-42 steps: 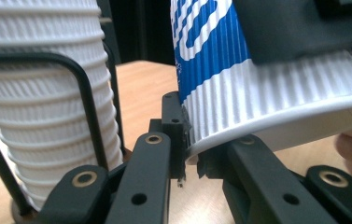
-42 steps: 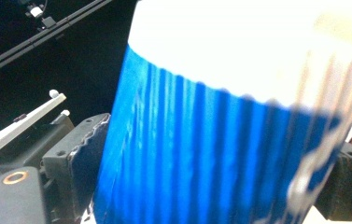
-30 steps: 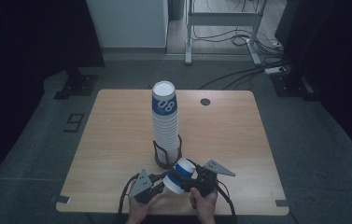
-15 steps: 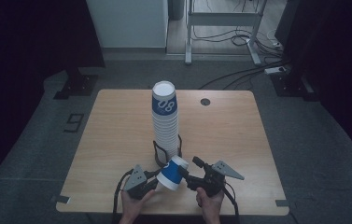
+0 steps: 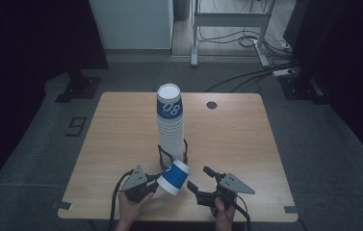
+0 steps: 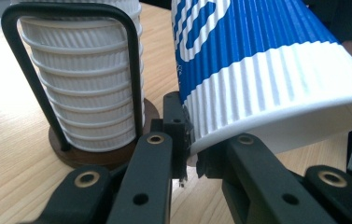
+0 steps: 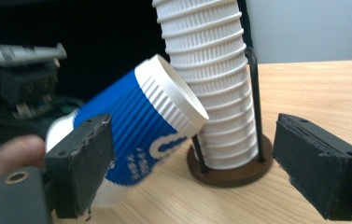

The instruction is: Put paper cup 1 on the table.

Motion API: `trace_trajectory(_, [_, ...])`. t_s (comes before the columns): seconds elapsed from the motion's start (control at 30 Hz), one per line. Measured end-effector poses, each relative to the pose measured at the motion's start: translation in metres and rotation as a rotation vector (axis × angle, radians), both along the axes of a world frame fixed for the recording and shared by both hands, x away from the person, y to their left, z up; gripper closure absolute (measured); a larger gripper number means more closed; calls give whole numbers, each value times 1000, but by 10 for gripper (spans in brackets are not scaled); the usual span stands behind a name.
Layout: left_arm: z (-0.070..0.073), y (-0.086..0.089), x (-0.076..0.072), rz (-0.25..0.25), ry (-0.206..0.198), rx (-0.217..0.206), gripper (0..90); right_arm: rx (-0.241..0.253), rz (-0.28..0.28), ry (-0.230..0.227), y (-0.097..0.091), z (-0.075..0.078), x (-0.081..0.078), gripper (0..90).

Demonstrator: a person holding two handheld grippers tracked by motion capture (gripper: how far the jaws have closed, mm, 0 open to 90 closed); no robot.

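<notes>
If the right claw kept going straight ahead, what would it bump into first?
Probably the blue paper cup, held tilted by the left claw. It lies closest before the open right claw; the cup stack stands behind it.

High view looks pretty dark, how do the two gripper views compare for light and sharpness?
High view: dim, floor near black, table lit. Left gripper view: bright, cup sharp, jaws soft. Right gripper view: bright table, stack and cup slightly blurred, dark background.

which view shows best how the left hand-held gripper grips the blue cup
The left gripper view: the left hand-held gripper pinches the blue cup by its rim. The high view shows the cup small and tilted; the right gripper view shows its side, the grip hidden.
</notes>
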State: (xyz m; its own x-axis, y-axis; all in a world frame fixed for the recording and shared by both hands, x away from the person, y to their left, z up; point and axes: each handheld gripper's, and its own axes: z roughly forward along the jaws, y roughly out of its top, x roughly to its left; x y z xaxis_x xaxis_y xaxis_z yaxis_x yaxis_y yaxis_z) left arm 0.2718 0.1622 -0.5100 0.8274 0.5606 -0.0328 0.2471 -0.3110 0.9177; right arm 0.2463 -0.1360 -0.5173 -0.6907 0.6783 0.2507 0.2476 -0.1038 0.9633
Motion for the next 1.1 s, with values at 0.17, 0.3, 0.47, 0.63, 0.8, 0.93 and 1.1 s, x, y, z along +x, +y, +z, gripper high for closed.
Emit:
trace_trajectory(0.17, [6,0,1,15,-5,20,832,-99,3,-40,1,-6,-2,123])
trace_trajectory(0.3, [12,2,4,8,22,17,832,-174,21,-63,4,-10,-2,124])
trace_trajectory(0.47, [20,4,5,4,36,68,832,-244,31,-80,10,-16,-2,128])
trace_trajectory(0.63, [29,1,7,-28,65,139,832,-321,10,-108,17,-22,-3,123])
trace_trajectory(0.8, [35,-4,10,-42,88,172,831,-380,-3,-157,23,-24,-3,133])
trace_trajectory(0.93, [40,-7,13,-57,115,212,831,-429,-18,-186,24,-24,-4,101])
trace_trajectory(1.1, [46,-14,18,-84,154,276,831,-471,-18,-224,25,-24,-6,8])
